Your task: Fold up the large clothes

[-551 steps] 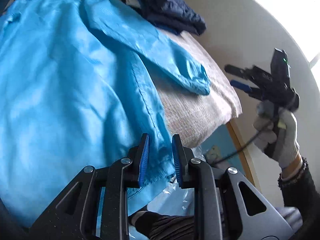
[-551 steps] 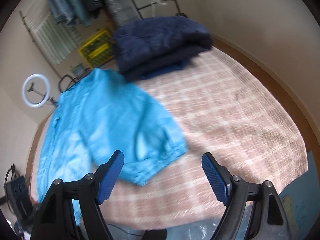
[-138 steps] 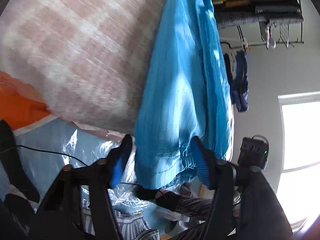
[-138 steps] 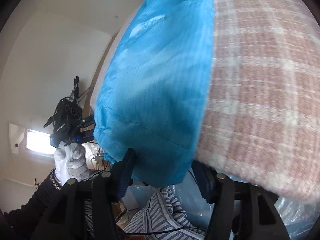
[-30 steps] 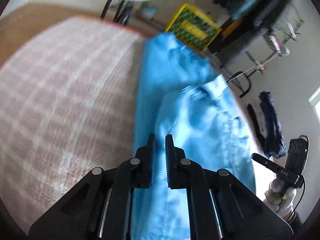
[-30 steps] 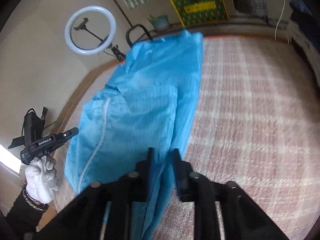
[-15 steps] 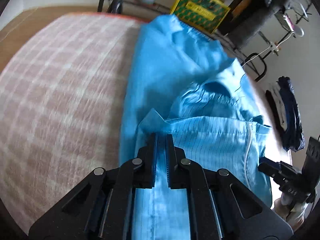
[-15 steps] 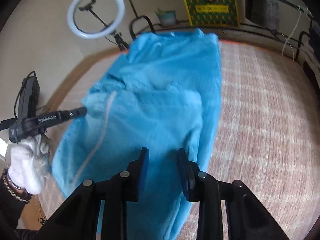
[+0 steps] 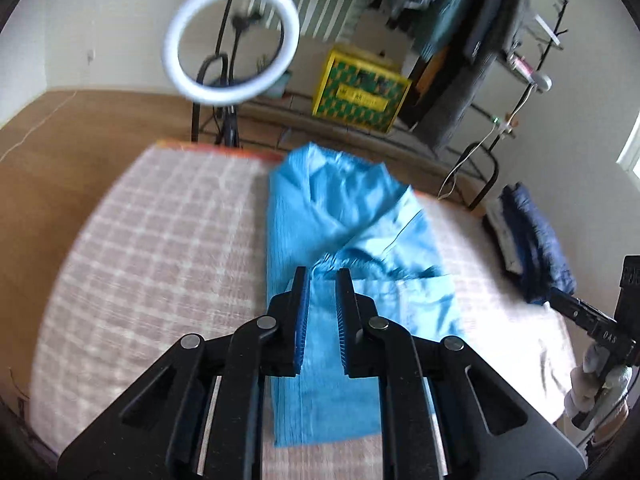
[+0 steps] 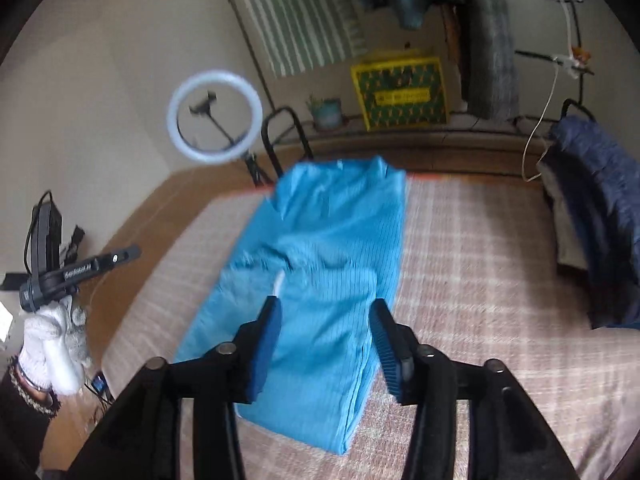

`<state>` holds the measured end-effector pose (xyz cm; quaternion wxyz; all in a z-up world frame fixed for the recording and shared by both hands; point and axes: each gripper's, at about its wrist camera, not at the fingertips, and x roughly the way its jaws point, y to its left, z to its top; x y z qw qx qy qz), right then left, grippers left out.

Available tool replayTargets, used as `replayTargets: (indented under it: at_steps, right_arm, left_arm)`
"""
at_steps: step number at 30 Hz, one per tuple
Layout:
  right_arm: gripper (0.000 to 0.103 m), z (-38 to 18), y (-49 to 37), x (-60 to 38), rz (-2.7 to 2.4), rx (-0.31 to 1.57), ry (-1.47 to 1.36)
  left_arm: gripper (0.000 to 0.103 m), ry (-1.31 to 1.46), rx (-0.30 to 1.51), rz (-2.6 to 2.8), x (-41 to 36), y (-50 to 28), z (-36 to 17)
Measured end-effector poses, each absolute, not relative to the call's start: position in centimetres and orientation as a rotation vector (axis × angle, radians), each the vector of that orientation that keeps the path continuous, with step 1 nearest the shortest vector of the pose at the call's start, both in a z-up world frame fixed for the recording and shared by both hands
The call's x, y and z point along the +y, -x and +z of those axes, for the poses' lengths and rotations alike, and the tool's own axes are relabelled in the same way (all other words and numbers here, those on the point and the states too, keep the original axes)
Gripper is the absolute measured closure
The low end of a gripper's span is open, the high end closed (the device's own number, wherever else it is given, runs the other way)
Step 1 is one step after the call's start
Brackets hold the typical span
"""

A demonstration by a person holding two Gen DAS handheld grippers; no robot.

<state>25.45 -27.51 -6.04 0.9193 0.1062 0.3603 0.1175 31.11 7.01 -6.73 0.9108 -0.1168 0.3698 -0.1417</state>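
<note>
Fold just laid, both tools clear of the cloth. Left of the blue jacket point(image 9: 352, 264), bare checked bed cover point(image 9: 160, 264); beyond its far edge, a ring light point(image 9: 232, 40). Above the jacket's near half, left hand-held gripper point(image 9: 322, 320), jaws just eased apart to a narrow slot, nothing pinched between the pads. Right hand-held gripper point(image 10: 326, 344), jaws just sprung about half open, likewise empty, hanging over the jacket's near end. Jacket itself along the middle of the bed as a long narrow strip, near hem doubled back toward the collar, upper layer sitting crooked with a white zip line showing and rumples near the fold. Right of the jacket, a folded navy garment point(image 10: 592, 208) at the bed's edge. Likely next: squaring the crooked top layer, then gripping the near corners again for another fold toward the collar.
</note>
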Motion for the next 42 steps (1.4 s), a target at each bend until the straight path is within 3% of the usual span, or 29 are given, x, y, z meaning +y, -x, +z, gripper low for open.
replayTargets:
  at_steps: [3, 5, 14, 19, 23, 35, 39, 42]
  right_arm:
    - [0.042, -2.2, -23.5, -27.2, 0.232, 0.681, -0.192]
    - [0.033, 0.4, -21.8, -26.5, 0.231, 0.639, -0.135]
    - [0.033, 8.9, -22.5, -25.4, 0.206, 0.573, -0.004]
    - [0.030, 10.6, -28.4, -26.3, 0.195, 0.570, -0.017]
    - [0.030, 8.4, -34.4, -27.5, 0.194, 0.591, -0.039]
    - [0.030, -12.3, -53.2, -30.8, 0.190, 0.818, -0.118]
    - [0.024, -16.1, -58.0, -31.5, 0.232, 0.848, -0.163]
    - [0.022, -18.4, -60.9, -32.0, 0.215, 0.879, -0.139]
  left_arm:
    - [0.088, 0.214, 0.712, -0.307, 7.7, -28.4, -2.8]
    - [0.068, 0.196, 0.684, -0.311, 7.8, -27.0, -0.2]
    - [0.066, 0.178, 0.597, -0.359, 8.5, -29.0, 10.1]
    - [0.065, 0.192, 0.591, -0.365, 8.5, -34.8, 11.5]
    - [0.057, 0.211, 0.636, -0.372, 7.3, -40.8, 7.7]
    - [0.057, 0.204, 0.912, -0.409, 0.6, -59.1, -13.7]
    - [0.056, 0.189, 0.935, -0.413, -0.2, -62.9, -16.9]
    - [0.049, 0.166, 0.947, -0.408, -0.5, -65.3, -18.8]
